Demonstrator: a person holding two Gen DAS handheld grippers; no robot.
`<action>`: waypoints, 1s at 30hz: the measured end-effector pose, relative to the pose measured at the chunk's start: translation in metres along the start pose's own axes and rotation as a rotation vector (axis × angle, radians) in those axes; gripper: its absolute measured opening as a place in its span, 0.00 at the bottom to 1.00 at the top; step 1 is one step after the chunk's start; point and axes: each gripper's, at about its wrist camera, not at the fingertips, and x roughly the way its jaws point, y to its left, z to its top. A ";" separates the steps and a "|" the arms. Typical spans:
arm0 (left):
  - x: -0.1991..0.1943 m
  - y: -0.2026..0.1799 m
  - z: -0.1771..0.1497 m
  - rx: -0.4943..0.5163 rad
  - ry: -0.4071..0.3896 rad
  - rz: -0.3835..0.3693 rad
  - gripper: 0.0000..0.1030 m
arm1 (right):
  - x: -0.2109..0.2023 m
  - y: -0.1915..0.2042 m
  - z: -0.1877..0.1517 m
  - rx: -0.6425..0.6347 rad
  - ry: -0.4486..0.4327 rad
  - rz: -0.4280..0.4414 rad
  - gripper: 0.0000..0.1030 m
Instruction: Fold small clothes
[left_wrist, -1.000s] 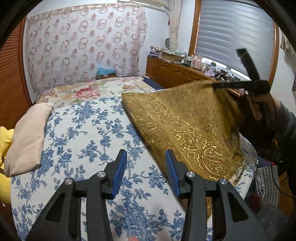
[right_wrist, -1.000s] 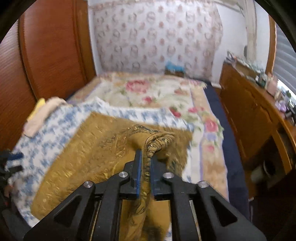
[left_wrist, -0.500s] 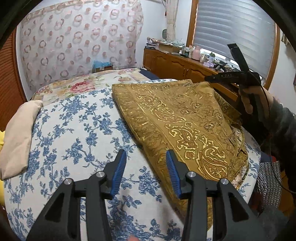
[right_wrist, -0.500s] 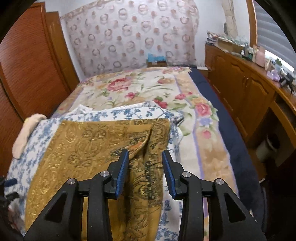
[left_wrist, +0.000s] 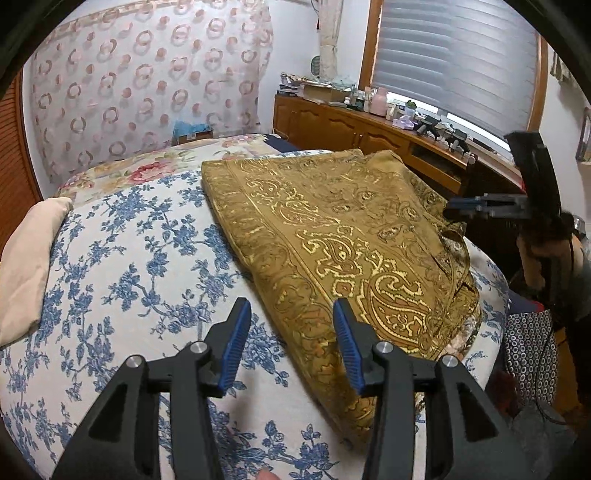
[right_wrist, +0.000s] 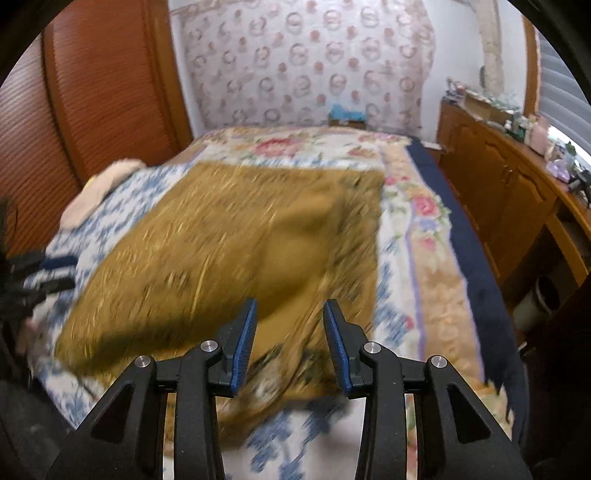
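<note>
A gold paisley-patterned cloth (left_wrist: 332, 236) lies folded over on the blue-flowered bedspread (left_wrist: 129, 258). It also shows in the right wrist view (right_wrist: 221, 240), blurred by motion. My left gripper (left_wrist: 291, 339) is open and empty, hovering over the cloth's near left edge. My right gripper (right_wrist: 290, 339) is open and empty, just above the cloth's near edge. The right gripper also shows in the left wrist view (left_wrist: 480, 210), beyond the cloth's right side.
A beige pillow (left_wrist: 26, 254) lies at the bed's left edge. A rose-patterned quilt (right_wrist: 295, 144) covers the far bed. A wooden cabinet (left_wrist: 369, 129) with clutter runs along the right wall under the window. A patterned bag (left_wrist: 528, 350) stands by the bed's right side.
My right gripper opened and let go of the gold cloth, which dropped flat onto the bed. The right gripper then drew back. My left gripper stayed open and shifted slightly.
</note>
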 end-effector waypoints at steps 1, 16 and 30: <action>0.001 -0.001 0.000 0.000 0.001 0.001 0.44 | 0.005 0.003 -0.006 -0.006 0.019 0.000 0.36; 0.003 -0.004 -0.004 0.006 0.016 0.005 0.45 | 0.006 0.013 -0.022 -0.048 0.014 0.023 0.03; 0.002 -0.015 -0.019 0.006 0.075 -0.040 0.46 | -0.041 -0.009 -0.040 0.011 0.000 -0.086 0.10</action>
